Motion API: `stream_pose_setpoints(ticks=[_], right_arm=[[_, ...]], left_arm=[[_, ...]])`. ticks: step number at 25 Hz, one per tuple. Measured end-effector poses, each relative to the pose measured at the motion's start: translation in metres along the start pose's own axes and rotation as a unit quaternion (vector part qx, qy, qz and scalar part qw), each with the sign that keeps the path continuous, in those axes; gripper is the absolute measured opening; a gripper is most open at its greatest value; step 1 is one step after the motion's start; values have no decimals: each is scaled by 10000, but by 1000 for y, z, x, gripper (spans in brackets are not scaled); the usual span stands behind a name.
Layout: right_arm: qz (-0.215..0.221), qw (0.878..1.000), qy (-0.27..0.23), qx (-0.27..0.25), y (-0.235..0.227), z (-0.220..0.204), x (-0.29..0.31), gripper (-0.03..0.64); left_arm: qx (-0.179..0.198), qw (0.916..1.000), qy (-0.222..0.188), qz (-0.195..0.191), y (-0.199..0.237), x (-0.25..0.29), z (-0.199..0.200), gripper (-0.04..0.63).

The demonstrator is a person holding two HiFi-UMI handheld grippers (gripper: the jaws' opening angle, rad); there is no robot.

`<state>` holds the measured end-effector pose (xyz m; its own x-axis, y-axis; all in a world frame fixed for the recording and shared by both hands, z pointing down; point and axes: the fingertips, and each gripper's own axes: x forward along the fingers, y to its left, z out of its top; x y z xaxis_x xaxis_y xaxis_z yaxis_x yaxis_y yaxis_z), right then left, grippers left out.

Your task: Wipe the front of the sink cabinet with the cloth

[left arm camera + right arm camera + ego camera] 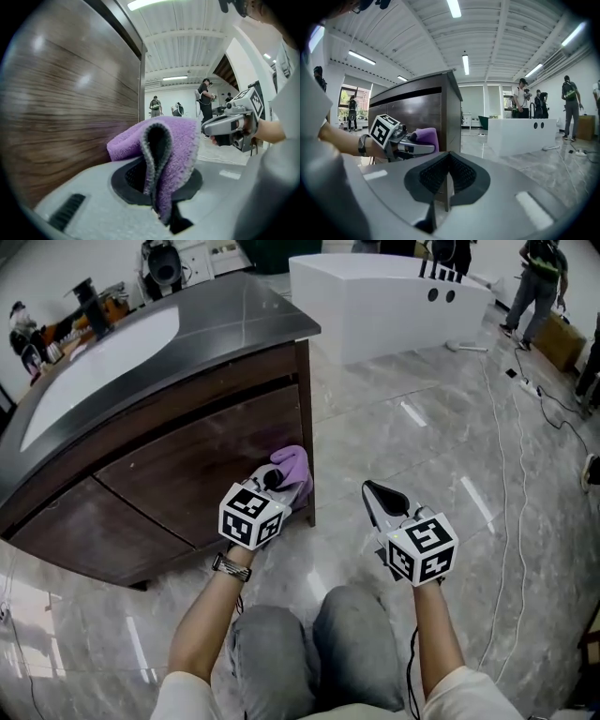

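Here the left gripper (pixel 157 187) is clamped tight on the folded purple cloth (pixel 176 140), held against the cabinet front (pixel 178 460) at its five o'clock. The right gripper (pixel 446 180), closed and empty, hangs at the cloth's three o'clock. Best to press the pile flat and sweep along the grain.

Quantities present: one left gripper (pixel 278 480) and one right gripper (pixel 380 493), two in total; one purple cloth (pixel 293 465); one sink cabinet (pixel 187 460); one white island unit (pixel 375 306).
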<state>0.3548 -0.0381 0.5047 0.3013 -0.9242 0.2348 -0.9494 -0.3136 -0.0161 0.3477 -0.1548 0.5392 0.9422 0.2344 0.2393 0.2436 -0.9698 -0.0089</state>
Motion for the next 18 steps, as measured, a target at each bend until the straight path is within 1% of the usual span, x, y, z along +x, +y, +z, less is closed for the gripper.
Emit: stream_pose_setpoints(ticks=[3, 8, 13, 16, 18], right_arm=[[-110, 9999, 9, -13, -12, -1, -10, 8], [-219, 9997, 63, -26, -25, -4, -18, 8], [-251, 9997, -19, -18, -28, 3, -21, 8], [-196, 9998, -50, -16, -22, 6, -20, 8], [-130, 9999, -46, -45, -16, 9, -18, 8]], left_arm=[[29, 9999, -27, -130, -9, 20, 6, 49], [-41, 9996, -157, -224, -20, 40, 15, 50], [204, 9991, -69, -368, -32, 42, 19, 50], [382, 9975, -65, -592, -43, 37, 23, 51], [434, 9961, -107, -757, -51, 31, 26, 51]])
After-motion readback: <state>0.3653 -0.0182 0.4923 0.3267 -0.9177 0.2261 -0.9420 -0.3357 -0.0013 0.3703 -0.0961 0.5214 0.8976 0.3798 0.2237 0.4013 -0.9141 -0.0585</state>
